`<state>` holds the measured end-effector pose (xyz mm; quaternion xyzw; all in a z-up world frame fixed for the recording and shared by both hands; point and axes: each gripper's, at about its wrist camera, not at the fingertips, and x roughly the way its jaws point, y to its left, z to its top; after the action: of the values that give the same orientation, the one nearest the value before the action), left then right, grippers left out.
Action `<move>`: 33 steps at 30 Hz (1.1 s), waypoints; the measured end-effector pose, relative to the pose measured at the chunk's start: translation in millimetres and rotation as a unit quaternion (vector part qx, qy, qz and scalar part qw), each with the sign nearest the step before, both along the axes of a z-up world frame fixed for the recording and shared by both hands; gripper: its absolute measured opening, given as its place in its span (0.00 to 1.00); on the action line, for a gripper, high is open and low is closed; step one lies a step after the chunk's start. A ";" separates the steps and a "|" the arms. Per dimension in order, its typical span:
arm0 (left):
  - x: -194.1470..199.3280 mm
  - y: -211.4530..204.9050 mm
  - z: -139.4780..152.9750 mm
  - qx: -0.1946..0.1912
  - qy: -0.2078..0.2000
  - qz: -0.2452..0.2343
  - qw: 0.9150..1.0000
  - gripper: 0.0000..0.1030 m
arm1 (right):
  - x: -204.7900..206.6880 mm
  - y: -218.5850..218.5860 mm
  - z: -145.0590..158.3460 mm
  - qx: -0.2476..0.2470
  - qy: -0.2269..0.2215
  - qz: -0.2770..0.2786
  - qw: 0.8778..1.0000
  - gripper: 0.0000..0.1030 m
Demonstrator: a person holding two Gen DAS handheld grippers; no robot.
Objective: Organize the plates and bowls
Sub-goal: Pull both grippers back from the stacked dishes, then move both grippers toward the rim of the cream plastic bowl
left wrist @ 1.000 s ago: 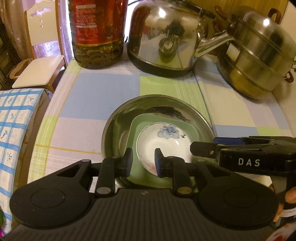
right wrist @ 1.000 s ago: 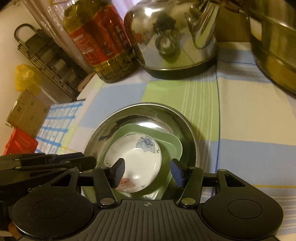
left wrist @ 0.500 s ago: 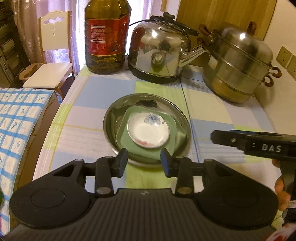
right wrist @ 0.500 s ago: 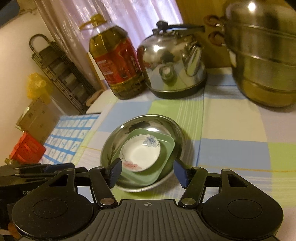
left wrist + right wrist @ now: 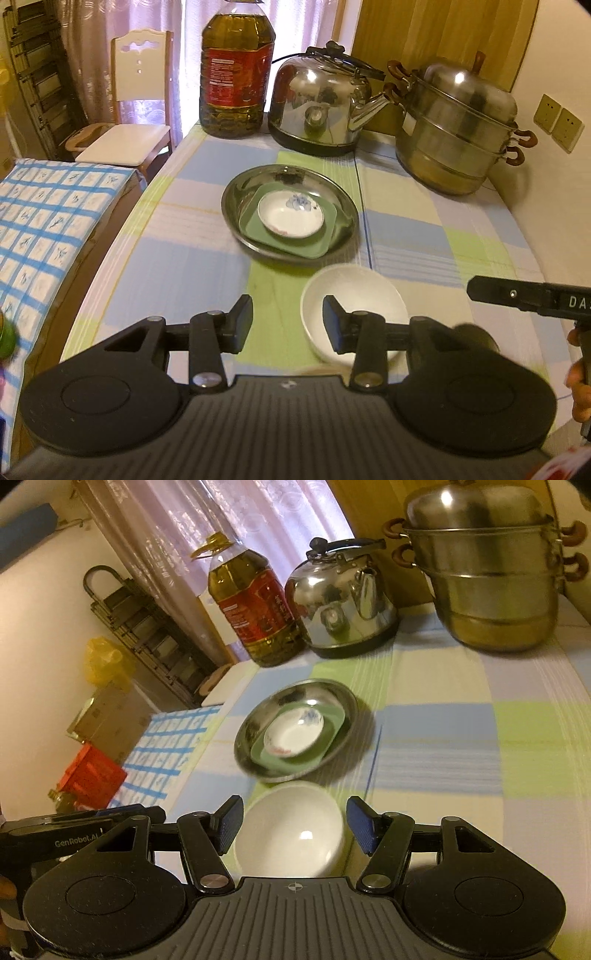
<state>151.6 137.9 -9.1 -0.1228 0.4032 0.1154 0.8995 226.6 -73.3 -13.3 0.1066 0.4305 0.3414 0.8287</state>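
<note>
A steel plate point(image 5: 236, 192) point(image 5: 343, 696) lies mid-table. In it sits a green square dish point(image 5: 251, 227) point(image 5: 332, 734), and in that a small white flowered saucer point(image 5: 290, 216) point(image 5: 291, 734). A plain white bowl point(image 5: 354, 295) point(image 5: 291, 827) stands on the cloth nearer to me. My left gripper point(image 5: 288, 323) is open and empty, with the bowl's left rim by its right finger. My right gripper point(image 5: 295, 825) is open and empty, above the bowl, its fingers on either side of it without touching.
At the back stand an oil bottle point(image 5: 236, 70) point(image 5: 255, 609), a steel kettle point(image 5: 321, 107) point(image 5: 343, 602) and a steel steamer pot point(image 5: 458, 133) point(image 5: 491, 561). A chair point(image 5: 129, 122) and a checked cloth point(image 5: 40, 221) lie left of the table edge.
Both grippers have pulled back and up from the stacked dishes. The white bowl has come into view near me. Both jaws have widened a little.
</note>
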 end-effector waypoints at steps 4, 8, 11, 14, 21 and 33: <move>-25.8 -17.2 1.7 -0.001 -0.001 0.006 1.000 0.37 | -24.6 -19.6 1.5 -0.006 0.006 0.006 1.000 0.60; -50.2 -32.8 1.8 -0.002 -0.001 0.012 1.000 0.37 | -47.5 -33.6 3.1 -0.024 -0.003 0.010 1.000 0.60; -65.8 -44.1 1.7 -0.001 0.000 0.014 1.000 0.37 | -62.6 -44.2 2.0 -0.030 -0.002 0.010 1.000 0.60; -79.9 -55.5 1.9 -0.001 -0.001 0.016 1.000 0.38 | -75.4 -53.9 0.4 -0.035 0.002 0.008 0.999 0.60; -106.4 -80.4 3.5 0.006 -0.002 0.016 1.000 0.40 | -103.7 -76.3 -4.2 -0.049 0.004 0.001 0.999 0.60; -140.4 -105.9 -4.0 0.012 0.016 0.026 0.999 0.53 | -136.8 -97.2 -14.2 -0.074 0.011 0.003 0.997 0.60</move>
<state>11.2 32.0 -13.1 -0.1209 0.4126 0.1459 0.8910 89.8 -170.5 -27.5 0.0476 0.4638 0.3098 0.8286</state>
